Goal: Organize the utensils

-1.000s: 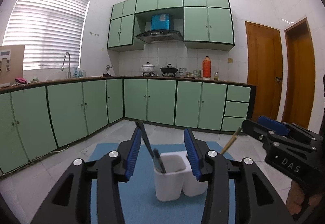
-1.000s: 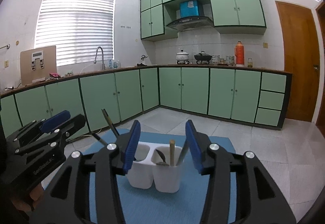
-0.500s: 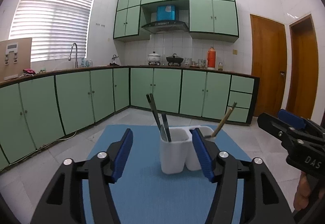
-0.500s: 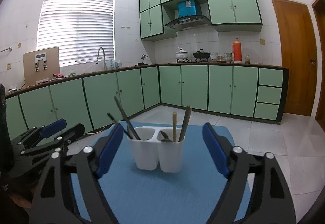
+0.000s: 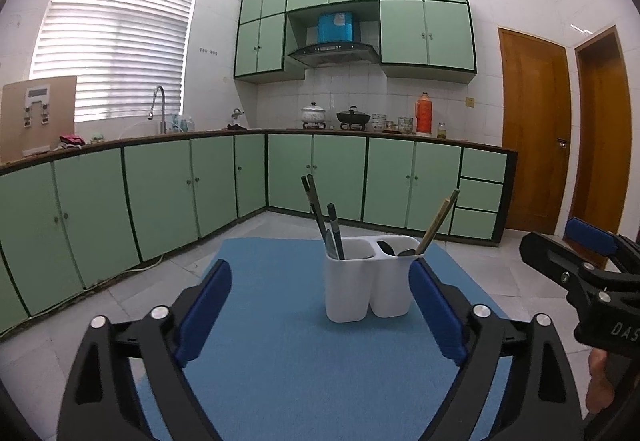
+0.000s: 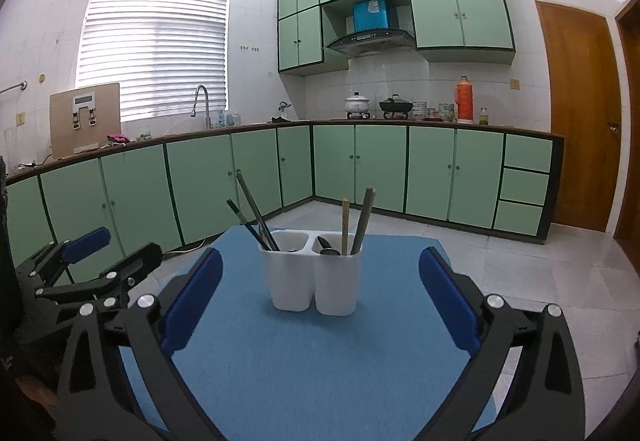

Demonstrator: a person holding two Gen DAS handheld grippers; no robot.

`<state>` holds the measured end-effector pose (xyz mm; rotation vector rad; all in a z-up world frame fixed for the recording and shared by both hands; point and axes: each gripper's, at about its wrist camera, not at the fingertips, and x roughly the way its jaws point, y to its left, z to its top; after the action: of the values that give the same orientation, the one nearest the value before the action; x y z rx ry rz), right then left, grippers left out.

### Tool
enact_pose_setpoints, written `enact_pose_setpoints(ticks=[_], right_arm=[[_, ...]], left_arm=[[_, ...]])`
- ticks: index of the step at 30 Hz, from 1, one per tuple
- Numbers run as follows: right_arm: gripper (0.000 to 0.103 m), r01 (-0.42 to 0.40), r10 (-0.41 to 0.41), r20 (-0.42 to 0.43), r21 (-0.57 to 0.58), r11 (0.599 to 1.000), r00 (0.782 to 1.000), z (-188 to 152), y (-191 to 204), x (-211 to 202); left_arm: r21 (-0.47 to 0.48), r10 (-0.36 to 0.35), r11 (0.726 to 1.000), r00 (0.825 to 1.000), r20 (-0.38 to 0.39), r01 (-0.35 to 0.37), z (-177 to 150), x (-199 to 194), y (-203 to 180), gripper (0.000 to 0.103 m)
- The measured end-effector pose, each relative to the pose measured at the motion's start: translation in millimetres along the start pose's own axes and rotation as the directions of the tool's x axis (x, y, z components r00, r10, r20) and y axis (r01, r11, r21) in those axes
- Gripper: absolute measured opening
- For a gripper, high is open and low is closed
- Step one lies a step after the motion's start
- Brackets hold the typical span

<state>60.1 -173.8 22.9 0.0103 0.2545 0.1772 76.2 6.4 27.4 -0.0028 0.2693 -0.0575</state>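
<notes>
Apparently complete: utensils stand sorted in the white two-compartment plastic holder (image 6: 316, 273) on the blue mat (image 6: 320, 361).
Left gripper (image 5: 320, 315) and right gripper (image 6: 320, 299) are opening wide, empty; nothing loose is visible.

We see a bright, evenly lit kitchen, daylight glowing through the window blinds (image 5: 114, 37). Both pictures are sharp. Fisheye edges curve and darken.

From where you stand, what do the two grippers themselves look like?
Both match. The left gripper has a black, angular frame with triangular cut-outs, silver round bolts and blue pads on its fingers. The right gripper is built the same way; seen from the left wrist camera, its body carries white lettering reading "DAS". No cables or sleeves show.
</notes>
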Motion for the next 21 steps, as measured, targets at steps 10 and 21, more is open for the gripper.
enact_pose_setpoints(ticks=[10, 21], right_arm=[[0.097, -0.003, 0.003, -0.001, -0.01, 1.0, 1.0, -3, 3, -11], [0.097, -0.007, 0.008, 0.006, -0.032, 0.999, 1.0, -5, 10, -20]], left_arm=[[0.011, 0.008, 1.0, 1.0, 0.012, -0.008, -3, -18, -1, 0.096], [-0.001, 0.008, 1.0, 1.0, 0.008, -0.008, -5, -24, 4, 0.096]])
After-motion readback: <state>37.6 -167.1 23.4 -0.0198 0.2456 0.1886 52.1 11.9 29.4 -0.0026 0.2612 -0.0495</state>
